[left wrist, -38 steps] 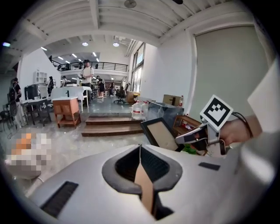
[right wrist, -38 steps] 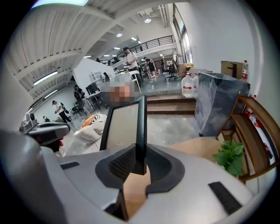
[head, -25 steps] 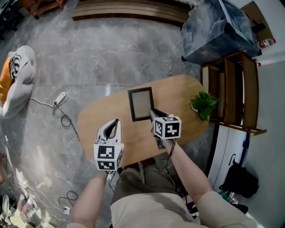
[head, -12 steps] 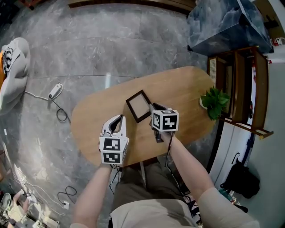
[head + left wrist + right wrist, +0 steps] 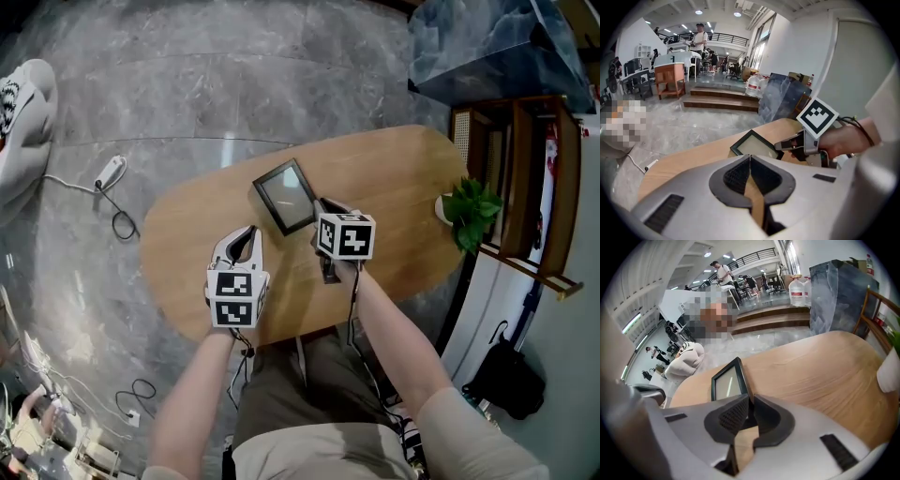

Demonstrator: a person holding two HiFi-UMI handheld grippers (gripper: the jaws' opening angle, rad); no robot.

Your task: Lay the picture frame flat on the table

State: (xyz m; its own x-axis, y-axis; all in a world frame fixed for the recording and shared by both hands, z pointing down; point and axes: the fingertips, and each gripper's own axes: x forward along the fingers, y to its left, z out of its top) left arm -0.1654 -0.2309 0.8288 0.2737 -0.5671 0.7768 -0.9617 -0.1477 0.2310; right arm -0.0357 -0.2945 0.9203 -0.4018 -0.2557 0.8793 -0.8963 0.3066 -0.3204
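Observation:
The picture frame (image 5: 285, 196), black-edged with a pale pane, rests tilted over the oval wooden table (image 5: 394, 178), turned at an angle. My right gripper (image 5: 322, 206) is shut on its near right edge. In the right gripper view the frame (image 5: 725, 380) rises just left of the pinching jaws (image 5: 749, 401). My left gripper (image 5: 247, 236) hovers low over the table to the frame's near left, shut and empty. From the left gripper view, the frame (image 5: 752, 145) lies ahead of its closed jaws (image 5: 750, 157), with the right gripper (image 5: 790, 142) gripping it from the right.
A potted green plant (image 5: 471, 212) stands at the table's right end. Beyond it is a wooden shelf unit (image 5: 520, 178) and a dark blue-grey block (image 5: 487, 47). A power strip with cable (image 5: 108, 173) lies on the grey floor to the left.
The right gripper has carried the frame a little leftward and turned it, so it now sits skewed and leans lower. The left gripper has stayed shut in about the same spot.

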